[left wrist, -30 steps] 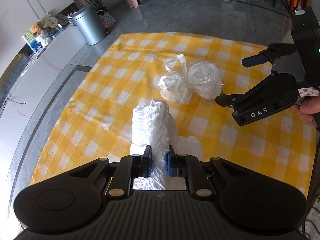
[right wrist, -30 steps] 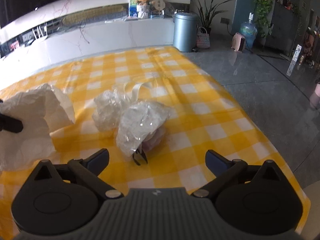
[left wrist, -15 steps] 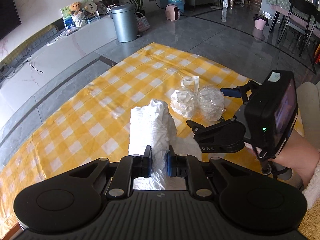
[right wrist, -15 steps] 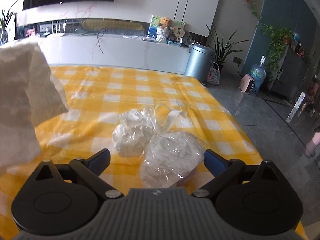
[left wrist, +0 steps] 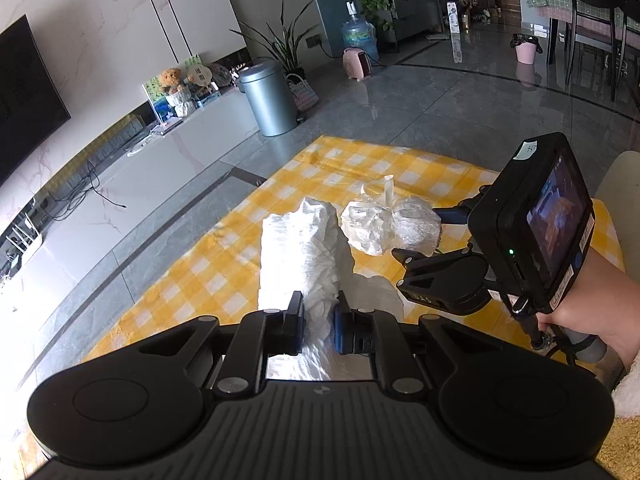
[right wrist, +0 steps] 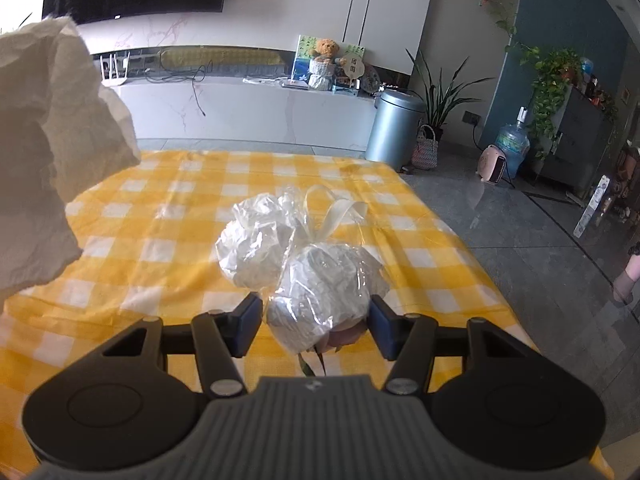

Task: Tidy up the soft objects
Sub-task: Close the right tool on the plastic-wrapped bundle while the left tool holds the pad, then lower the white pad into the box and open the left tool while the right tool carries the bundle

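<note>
My left gripper [left wrist: 318, 320] is shut on a crumpled white bag [left wrist: 298, 248] and holds it above the yellow checked cloth [left wrist: 200, 280]; the same bag [right wrist: 40, 140] fills the left edge of the right wrist view. Two white balls in clear wrap are tied together with a pale ribbon [right wrist: 336, 212] and lie on the cloth. My right gripper [right wrist: 316, 320] is closing around the nearer ball [right wrist: 324, 280]. A sliver of gap still shows at its left pad. The farther ball [right wrist: 256, 248] lies just beyond. A pink flower and a green stem peek out under the nearer ball.
The cloth [right wrist: 160, 200] lies on a grey tiled floor. A silver bin [right wrist: 394, 128], a plant, a water bottle and a low white cabinet [right wrist: 240, 112] stand beyond its far edge. A person's hand [left wrist: 580, 312] grips the right gripper's handle.
My left gripper has lifted the white bag and tilted up. The right gripper moved in over the wrapped balls and its jaws narrowed from wide open to either side of the nearer ball.
</note>
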A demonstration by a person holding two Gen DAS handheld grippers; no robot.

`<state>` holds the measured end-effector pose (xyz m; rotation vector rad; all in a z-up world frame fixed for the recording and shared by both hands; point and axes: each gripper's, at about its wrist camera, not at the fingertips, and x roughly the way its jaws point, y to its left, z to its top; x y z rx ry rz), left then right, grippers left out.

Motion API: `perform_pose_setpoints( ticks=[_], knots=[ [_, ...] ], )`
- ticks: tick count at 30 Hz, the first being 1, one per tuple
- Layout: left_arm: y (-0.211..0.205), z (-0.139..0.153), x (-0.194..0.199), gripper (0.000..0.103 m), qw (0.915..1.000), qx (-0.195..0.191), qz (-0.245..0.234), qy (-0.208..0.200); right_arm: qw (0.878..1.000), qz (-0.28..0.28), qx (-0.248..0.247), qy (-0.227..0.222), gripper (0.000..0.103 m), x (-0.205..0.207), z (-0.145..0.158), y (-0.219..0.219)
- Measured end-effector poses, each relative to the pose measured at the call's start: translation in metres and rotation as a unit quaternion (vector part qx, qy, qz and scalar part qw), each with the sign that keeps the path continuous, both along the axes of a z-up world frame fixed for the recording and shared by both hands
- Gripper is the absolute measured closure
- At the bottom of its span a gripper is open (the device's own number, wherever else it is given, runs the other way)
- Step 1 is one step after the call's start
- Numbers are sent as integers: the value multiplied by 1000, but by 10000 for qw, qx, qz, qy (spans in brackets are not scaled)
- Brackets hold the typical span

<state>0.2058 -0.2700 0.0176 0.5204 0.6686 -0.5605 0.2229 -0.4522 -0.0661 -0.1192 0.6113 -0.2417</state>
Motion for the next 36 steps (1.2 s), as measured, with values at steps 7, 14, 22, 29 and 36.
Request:
perform_pose_setpoints(
  ticks=[7, 14, 22, 29, 36],
  knots=[
    [26, 36, -28, 88, 9989, -337, 46, -319, 9741, -843, 2082, -237, 46, -11, 17, -35],
    [92, 73, -70, 88, 9942, -577, 762, -487, 9597, -186, 2689, -794, 46, -36, 60, -11],
    [196, 60, -101, 88, 9694, -714, 2283, 547, 9375, 1487, 2910, -1198, 46, -72, 129, 83],
    [249, -5, -111, 88, 9353, -1265, 2697, 1913, 9231, 2854, 2469, -744, 44, -89, 143, 194],
    [248, -58, -105, 88, 9285, -1230, 2804, 2103, 9109, 3498, 2186, -50, 44, -90, 124, 265]
  ],
)
